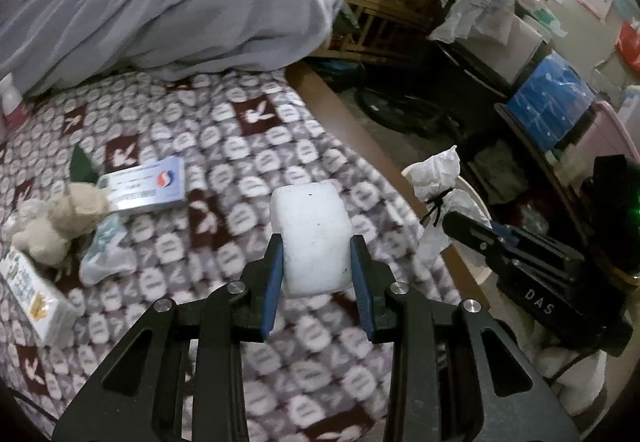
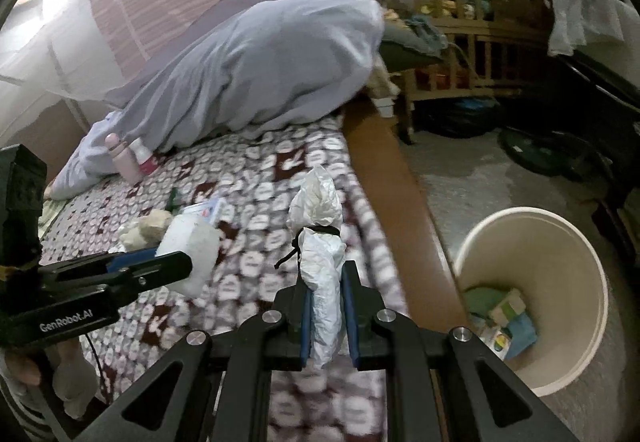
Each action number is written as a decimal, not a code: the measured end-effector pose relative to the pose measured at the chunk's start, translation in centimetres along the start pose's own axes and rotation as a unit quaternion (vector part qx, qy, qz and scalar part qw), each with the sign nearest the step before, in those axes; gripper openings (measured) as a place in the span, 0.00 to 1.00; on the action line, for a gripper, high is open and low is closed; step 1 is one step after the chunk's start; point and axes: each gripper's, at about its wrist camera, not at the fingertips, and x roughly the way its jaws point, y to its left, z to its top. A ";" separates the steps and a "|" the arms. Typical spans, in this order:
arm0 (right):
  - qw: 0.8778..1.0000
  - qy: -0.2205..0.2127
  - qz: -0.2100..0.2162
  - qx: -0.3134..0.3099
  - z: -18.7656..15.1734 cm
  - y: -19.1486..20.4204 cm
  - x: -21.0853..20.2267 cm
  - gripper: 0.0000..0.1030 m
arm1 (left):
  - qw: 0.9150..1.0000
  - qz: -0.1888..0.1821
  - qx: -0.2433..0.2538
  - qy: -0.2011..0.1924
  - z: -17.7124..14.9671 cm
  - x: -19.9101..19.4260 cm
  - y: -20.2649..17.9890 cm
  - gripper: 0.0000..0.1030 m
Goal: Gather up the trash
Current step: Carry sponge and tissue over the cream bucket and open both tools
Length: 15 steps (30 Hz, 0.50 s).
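Observation:
My left gripper (image 1: pixel 317 244) is shut on a white foam block (image 1: pixel 310 238), held above the patterned bedspread (image 1: pixel 248 146). In the right wrist view the same foam block (image 2: pixel 192 254) shows at the left, in the left gripper (image 2: pixel 176 262). My right gripper (image 2: pixel 323 274) is shut on a crumpled white wrapper tied with a black band (image 2: pixel 322 242), upright over the bed's right edge. That wrapper (image 1: pixel 434 178) also appears at the right of the left wrist view. A cream waste bin (image 2: pixel 532 242) stands on the floor at the right, with several scraps inside.
On the bed lie a blue-white card box (image 1: pixel 148 184), beige crumpled paper (image 1: pixel 60 218), a clear plastic bag (image 1: pixel 106 250) and a white carton (image 1: pixel 36 298). A grey duvet (image 1: pixel 172 2) fills the back. A brown bed rail (image 2: pixel 384 170) and a wooden crib (image 2: pixel 452 54) border the floor.

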 end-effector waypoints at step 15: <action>0.997 -0.001 -0.049 0.055 -1.2 -6.4 -1.3 0.13 | 0.998 -0.045 0.050 0.016 2.3 3.8 -6.4 0.29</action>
